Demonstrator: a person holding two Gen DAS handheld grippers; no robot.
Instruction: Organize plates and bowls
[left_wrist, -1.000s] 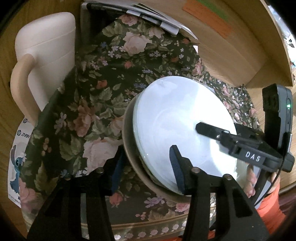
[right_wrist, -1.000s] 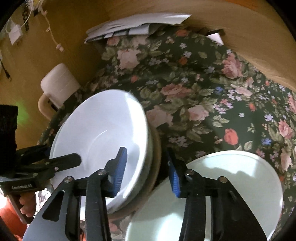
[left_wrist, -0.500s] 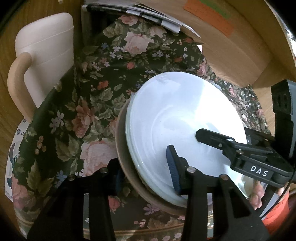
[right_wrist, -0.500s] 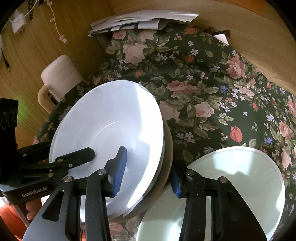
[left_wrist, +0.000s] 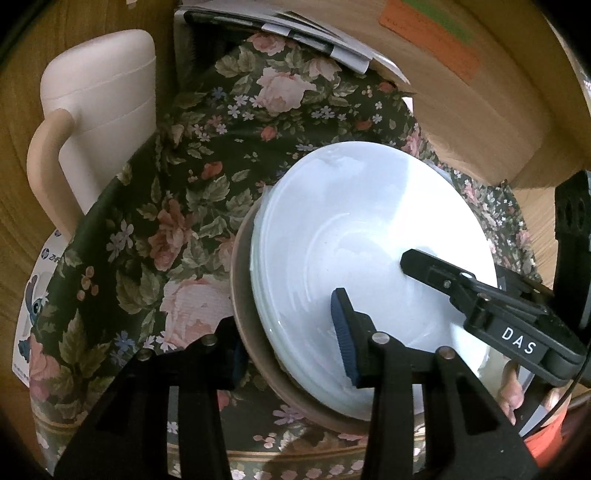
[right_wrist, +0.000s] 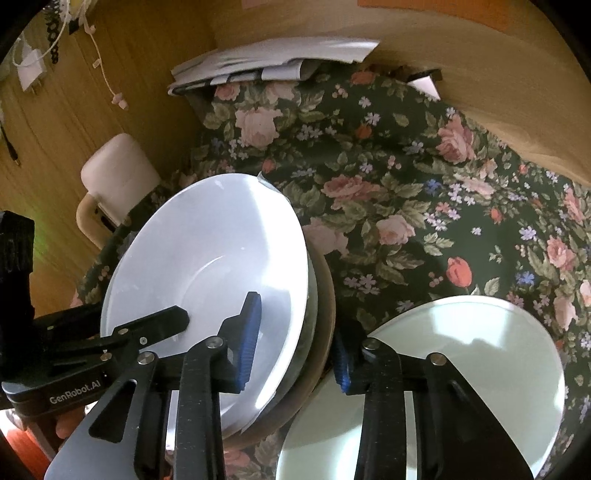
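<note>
A stack of white plates (left_wrist: 354, 243) rests in a brown dish (left_wrist: 251, 332) and is held tilted above the floral cloth. My left gripper (left_wrist: 291, 339) is shut on the stack's near edge, one pad on the white face, the other behind the brown dish. My right gripper (right_wrist: 295, 343) is shut on the stack's other edge (right_wrist: 221, 251) in the same way. Each gripper shows in the other's view. A pale green plate (right_wrist: 461, 369) lies flat on the cloth under my right gripper.
A white jug (left_wrist: 99, 110) with a beige handle stands at the left, also in the right wrist view (right_wrist: 114, 177). A pile of papers (right_wrist: 273, 62) lies at the back. A wooden wall (left_wrist: 480, 92) curves along the right. The floral cloth (right_wrist: 424, 184) covers the table.
The stack has tilted and shifted a little in both views, still held by both grippers. The jug and papers have not moved.
</note>
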